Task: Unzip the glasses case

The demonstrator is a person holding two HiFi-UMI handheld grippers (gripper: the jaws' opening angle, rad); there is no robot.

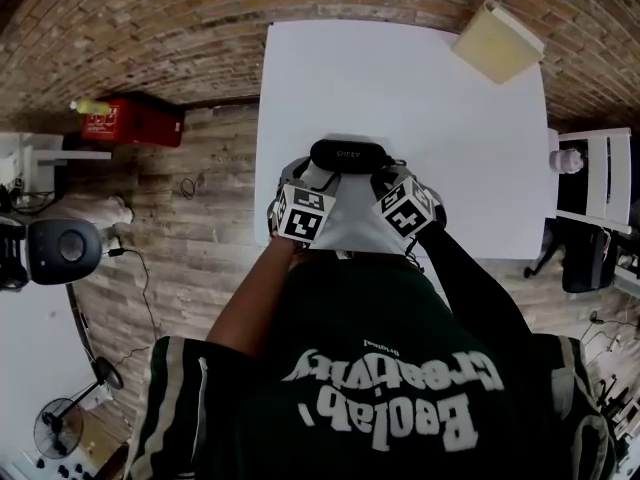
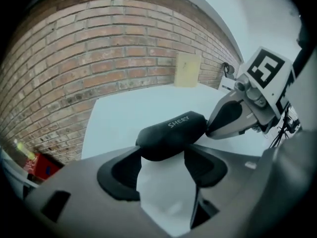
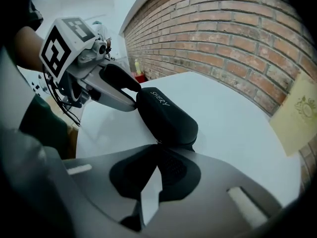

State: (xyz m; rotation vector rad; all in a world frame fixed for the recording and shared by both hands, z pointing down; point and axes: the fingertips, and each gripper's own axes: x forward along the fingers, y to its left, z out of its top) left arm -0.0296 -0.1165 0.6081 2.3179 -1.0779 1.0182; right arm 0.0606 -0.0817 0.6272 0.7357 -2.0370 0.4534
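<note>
A black zip-up glasses case [image 1: 347,153] with white lettering lies near the front edge of the white table [image 1: 450,98]. In the left gripper view my left gripper [image 2: 163,155] stands wide open, one end of the case [image 2: 171,132] sitting between its pads; firm contact is not visible. My right gripper [image 3: 157,150] is shut, its tips against the other end of the case [image 3: 166,115]. Whether they pinch a zipper pull cannot be made out. Each gripper shows in the other's view: the right [image 2: 213,128], the left [image 3: 131,95]. The head view has both, left [image 1: 318,173] and right [image 1: 383,175].
A beige flat box [image 1: 497,40] rests at the table's far right corner. A brick-patterned wall and floor surround the table. A red box [image 1: 130,120] sits on the floor at the left, and a white chair [image 1: 600,178] stands at the right.
</note>
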